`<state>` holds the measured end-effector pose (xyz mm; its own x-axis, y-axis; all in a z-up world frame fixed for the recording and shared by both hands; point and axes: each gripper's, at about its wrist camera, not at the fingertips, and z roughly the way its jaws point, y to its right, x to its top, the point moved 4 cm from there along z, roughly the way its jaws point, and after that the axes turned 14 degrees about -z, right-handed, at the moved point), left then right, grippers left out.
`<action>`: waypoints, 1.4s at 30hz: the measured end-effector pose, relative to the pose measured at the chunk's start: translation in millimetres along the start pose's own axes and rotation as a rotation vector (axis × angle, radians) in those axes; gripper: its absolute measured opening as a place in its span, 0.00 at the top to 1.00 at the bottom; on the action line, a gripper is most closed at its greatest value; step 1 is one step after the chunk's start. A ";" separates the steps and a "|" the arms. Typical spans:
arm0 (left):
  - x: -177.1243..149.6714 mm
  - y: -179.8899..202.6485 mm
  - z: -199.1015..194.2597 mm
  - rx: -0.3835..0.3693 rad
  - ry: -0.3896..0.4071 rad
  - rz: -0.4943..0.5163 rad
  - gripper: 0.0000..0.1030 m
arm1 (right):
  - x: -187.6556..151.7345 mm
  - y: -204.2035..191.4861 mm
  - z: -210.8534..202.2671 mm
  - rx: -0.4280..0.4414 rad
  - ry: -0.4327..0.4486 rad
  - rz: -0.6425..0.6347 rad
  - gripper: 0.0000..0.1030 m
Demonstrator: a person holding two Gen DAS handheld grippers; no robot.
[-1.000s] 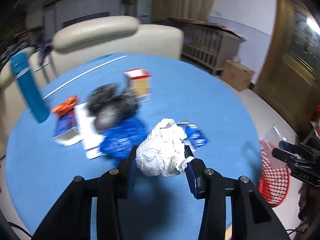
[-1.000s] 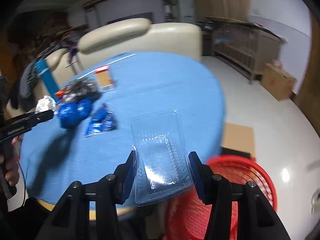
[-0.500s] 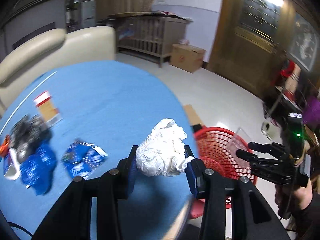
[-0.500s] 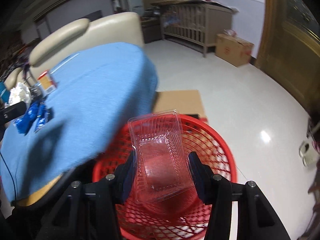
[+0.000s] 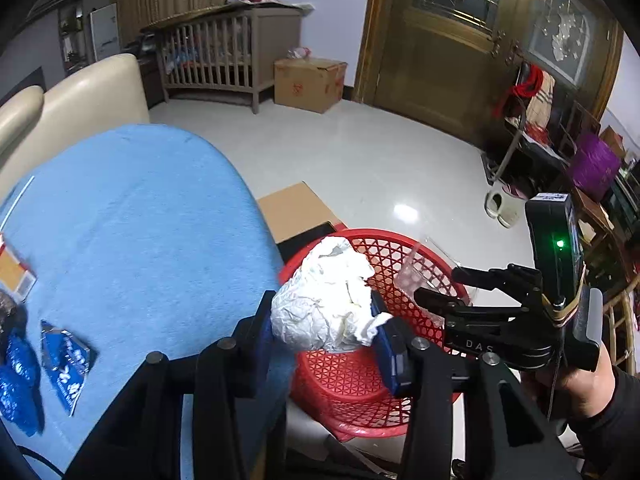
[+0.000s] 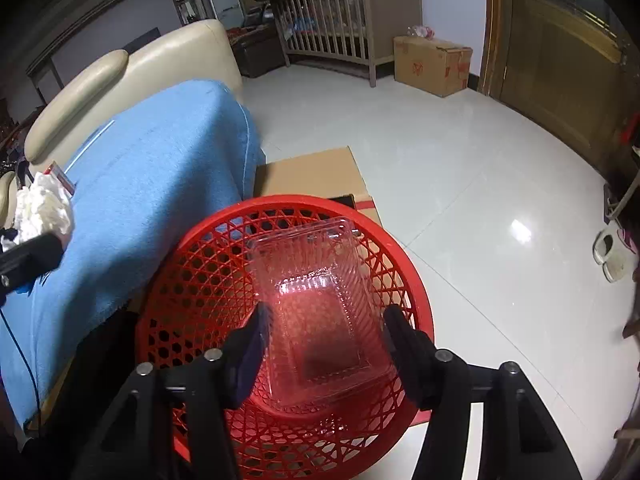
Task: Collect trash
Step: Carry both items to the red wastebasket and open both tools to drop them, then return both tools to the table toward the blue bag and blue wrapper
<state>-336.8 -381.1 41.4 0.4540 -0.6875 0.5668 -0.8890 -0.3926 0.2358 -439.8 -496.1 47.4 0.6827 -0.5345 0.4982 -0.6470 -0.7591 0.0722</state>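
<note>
The red plastic lattice basket (image 6: 208, 280) stands on the floor, just beside the edge of the round surface covered in blue cloth (image 5: 132, 216); a flat sheet of brown cardboard (image 6: 312, 172) lies under the basket's far side. The right claw (image 6: 324, 332) hangs over the basket's opening, its two fingers clamped on the near end of a clear rectangular plastic clamshell tray (image 6: 316, 292), which extends forward above the basket's interior. The left claw (image 5: 320, 332) is closed on a crumpled white paper ball (image 5: 328, 300), held at the surface edge just beside the basket's near rim; the ball overlaps the basket rim as seen from the left wrist camera. Farther from the basket, on the blue cloth, lie a flat blue printed wrapper (image 5: 66, 356), a crumpled blue plastic bag (image 5: 18, 384) and a small orange-and-white carton (image 5: 14, 276). Beyond the basket, across the white tiled floor (image 6: 460, 184), stand a wooden crib (image 6: 340, 24) and a closed cardboard box (image 6: 432, 64).
</note>
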 end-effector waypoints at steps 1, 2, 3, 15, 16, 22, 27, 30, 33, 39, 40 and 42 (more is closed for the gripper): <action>0.5 2.7 2.0 0.000 -0.004 0.000 0.52 | 0.2 0.9 1.4 -0.005 -0.002 0.002 0.38; 1.5 4.1 6.8 0.006 -0.010 0.001 0.44 | 0.4 1.5 2.9 -0.006 -0.007 0.004 0.37; 2.2 4.6 10.5 0.005 -0.017 0.001 0.38 | 0.3 2.3 4.2 -0.006 -0.012 0.008 0.36; 8.6 -21.2 -4.5 0.017 0.034 -0.087 0.26 | -13.7 19.6 -7.9 0.001 0.015 0.122 0.31; 8.2 -25.3 -9.1 0.020 0.045 -0.095 0.26 | -17.4 16.8 -7.2 0.011 0.008 0.121 0.31; 1.9 -47.7 -24.6 0.038 0.077 -0.139 0.26 | -14.0 -16.2 19.1 0.111 -0.078 0.063 0.31; -4.5 -73.0 -36.1 0.064 0.100 -0.201 0.26 | 1.4 -35.3 61.9 0.118 -0.188 0.025 0.30; -7.6 -87.8 -42.1 0.082 0.113 -0.233 0.26 | 9.6 -40.7 54.6 0.101 -0.124 0.036 0.30; -9.3 -99.6 -44.7 0.090 0.128 -0.269 0.26 | 11.5 -33.6 13.0 0.046 0.046 0.064 0.30; -11.5 -111.6 -46.8 0.073 0.139 -0.311 0.26 | -20.5 -10.1 -34.7 -0.178 0.228 0.113 0.26; -12.3 -112.3 -47.8 0.074 0.143 -0.311 0.26 | -23.8 -9.7 -33.2 -0.159 0.236 0.131 0.26; -13.4 -113.1 -49.7 0.078 0.143 -0.315 0.26 | -32.0 -17.5 -20.1 -0.127 0.241 0.165 0.26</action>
<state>-245.3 -297.1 46.4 0.6873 -0.4351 0.5817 -0.6969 -0.6208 0.3590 -457.1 -458.2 47.6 0.4742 -0.5316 0.7018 -0.7902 -0.6085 0.0730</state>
